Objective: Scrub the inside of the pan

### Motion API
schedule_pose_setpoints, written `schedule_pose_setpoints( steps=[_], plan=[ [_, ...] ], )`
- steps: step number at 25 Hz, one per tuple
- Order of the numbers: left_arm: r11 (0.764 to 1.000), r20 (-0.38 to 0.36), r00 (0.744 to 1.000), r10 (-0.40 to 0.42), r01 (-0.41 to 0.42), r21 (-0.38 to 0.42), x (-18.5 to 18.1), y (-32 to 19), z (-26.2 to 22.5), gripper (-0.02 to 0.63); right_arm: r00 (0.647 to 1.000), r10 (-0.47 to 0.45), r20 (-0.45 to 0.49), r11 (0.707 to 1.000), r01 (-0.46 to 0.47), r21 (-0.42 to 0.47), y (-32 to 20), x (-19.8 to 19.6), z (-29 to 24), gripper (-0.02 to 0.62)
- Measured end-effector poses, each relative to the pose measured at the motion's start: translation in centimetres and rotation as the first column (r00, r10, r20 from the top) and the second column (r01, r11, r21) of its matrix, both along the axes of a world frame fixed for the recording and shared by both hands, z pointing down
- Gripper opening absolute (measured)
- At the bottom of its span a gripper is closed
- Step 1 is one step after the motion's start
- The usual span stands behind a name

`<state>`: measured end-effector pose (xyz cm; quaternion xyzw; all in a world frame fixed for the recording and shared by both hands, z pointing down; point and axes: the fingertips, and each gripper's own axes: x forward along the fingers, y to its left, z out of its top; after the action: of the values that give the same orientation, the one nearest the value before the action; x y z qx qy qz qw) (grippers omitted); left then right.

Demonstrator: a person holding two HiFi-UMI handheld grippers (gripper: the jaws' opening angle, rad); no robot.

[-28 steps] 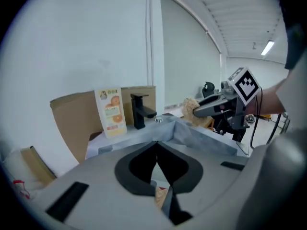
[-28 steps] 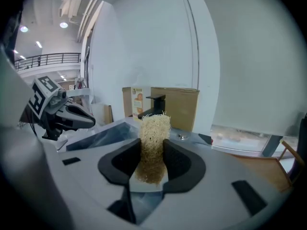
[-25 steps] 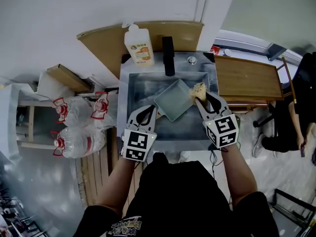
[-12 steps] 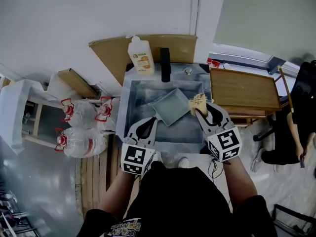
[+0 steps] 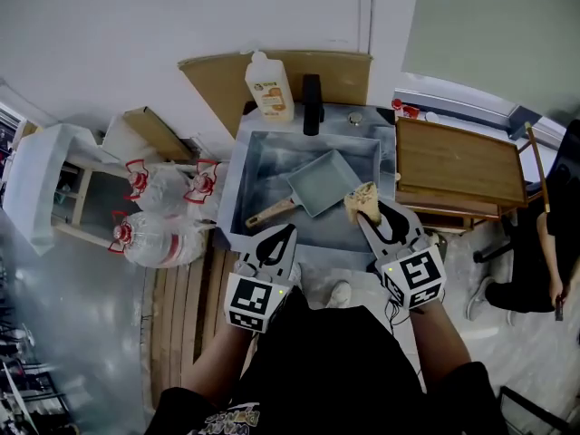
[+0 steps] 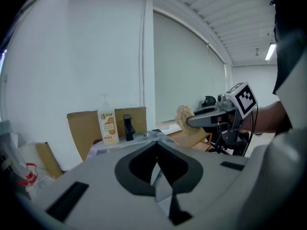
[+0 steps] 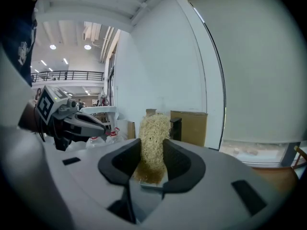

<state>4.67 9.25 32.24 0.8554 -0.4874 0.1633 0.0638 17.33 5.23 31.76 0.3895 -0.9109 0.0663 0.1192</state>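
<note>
Our left gripper (image 5: 287,232) is pinched shut, empty; our right gripper (image 5: 371,212) clamps a tan fibrous scrubber (image 5: 362,197) near the square grey wooden-handled pan (image 5: 328,179) lying in the steel sink (image 5: 246,166)

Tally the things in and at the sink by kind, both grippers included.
pan: 1
soap bottle: 1
faucet: 1
scrubber: 1
grippers: 2, the left gripper and the right gripper
Total: 6

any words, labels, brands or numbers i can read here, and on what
Nothing is legible.
soap bottle label: orange print, too small to read
water bottle labels: red, too blurred to read
square markers: black-and-white patterns, no letters
shirt print: cut off, unreadable
</note>
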Motion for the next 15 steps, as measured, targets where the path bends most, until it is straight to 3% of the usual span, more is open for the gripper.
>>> schedule_pose_setpoints(
  steps=[10, 15],
  plan=[
    [1.000, -0.024, 1.000, -0.001, 0.000, -0.031, -0.8, 2.4, 2.2, 0.009, 0.997, -0.072, -0.042, 0.994, 0.069, -0.083, 2.9, -2.2, 3.8, 0.146],
    [0.999, -0.035, 0.999, 0.031, -0.032, -0.042, -2.1, 2.6, 2.9, 0.008, 0.997, -0.055, -0.051, 0.992, 0.048, -0.115, 3.5, -3.9, 4.6, 0.146]
  ],
)
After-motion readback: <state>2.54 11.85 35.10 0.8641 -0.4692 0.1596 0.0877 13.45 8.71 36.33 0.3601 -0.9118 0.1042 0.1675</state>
